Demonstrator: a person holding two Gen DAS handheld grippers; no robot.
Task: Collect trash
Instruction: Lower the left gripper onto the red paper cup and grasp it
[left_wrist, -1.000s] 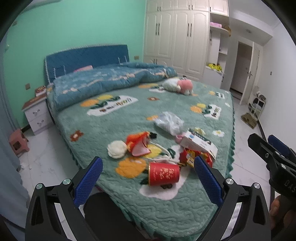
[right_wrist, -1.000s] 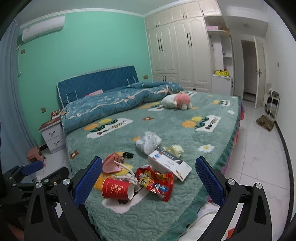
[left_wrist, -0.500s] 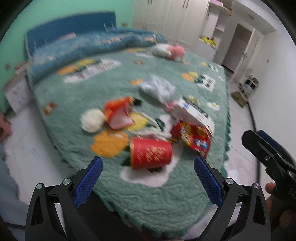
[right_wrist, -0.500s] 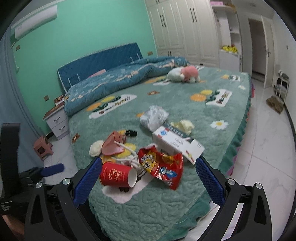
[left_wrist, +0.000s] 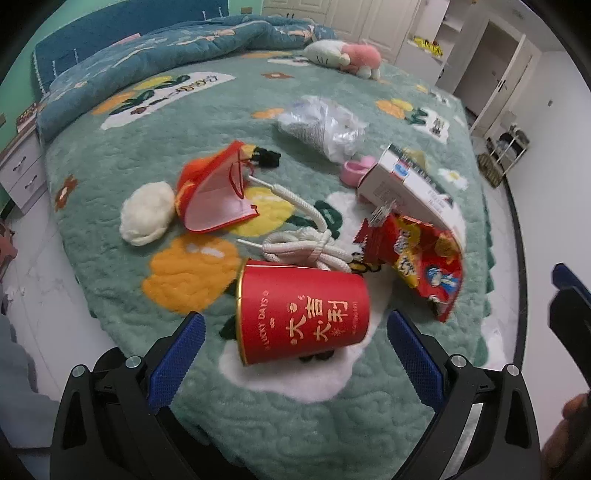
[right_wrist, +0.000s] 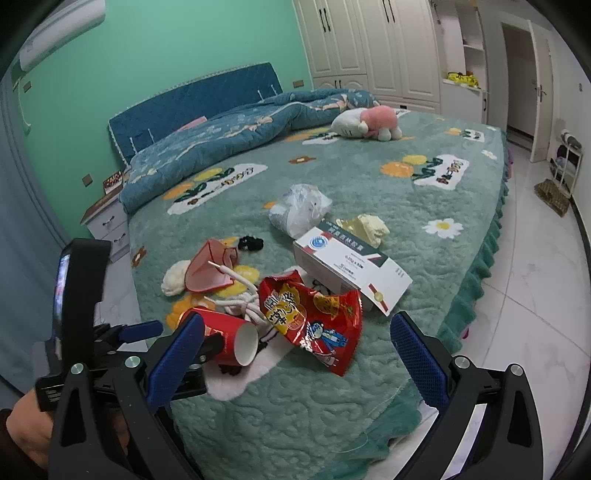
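Trash lies near the foot corner of the bed. A red paper cup (left_wrist: 303, 314) lies on its side, also in the right wrist view (right_wrist: 229, 338). My left gripper (left_wrist: 291, 354) is open, its blue pads on either side of the cup, just short of it. A red snack bag (left_wrist: 417, 258) (right_wrist: 314, 321), a white box (left_wrist: 406, 188) (right_wrist: 351, 273), white rope (left_wrist: 310, 243), a red paper cone (left_wrist: 218, 195), a white ball (left_wrist: 147, 214) and a clear plastic bag (left_wrist: 325, 129) lie beyond. My right gripper (right_wrist: 295, 354) is open and empty, hovering before the snack bag.
The green quilted bedspread (right_wrist: 369, 206) ends at a frilled edge with white tile floor (right_wrist: 535, 295) to the right. A plush toy (right_wrist: 369, 123) and blue duvet (right_wrist: 236, 136) lie farther up. A nightstand (right_wrist: 107, 218) stands left of the bed.
My left gripper has moved forward and down to the red cup, which now sits between its open fingers. My right gripper has come closer to the snack bag.
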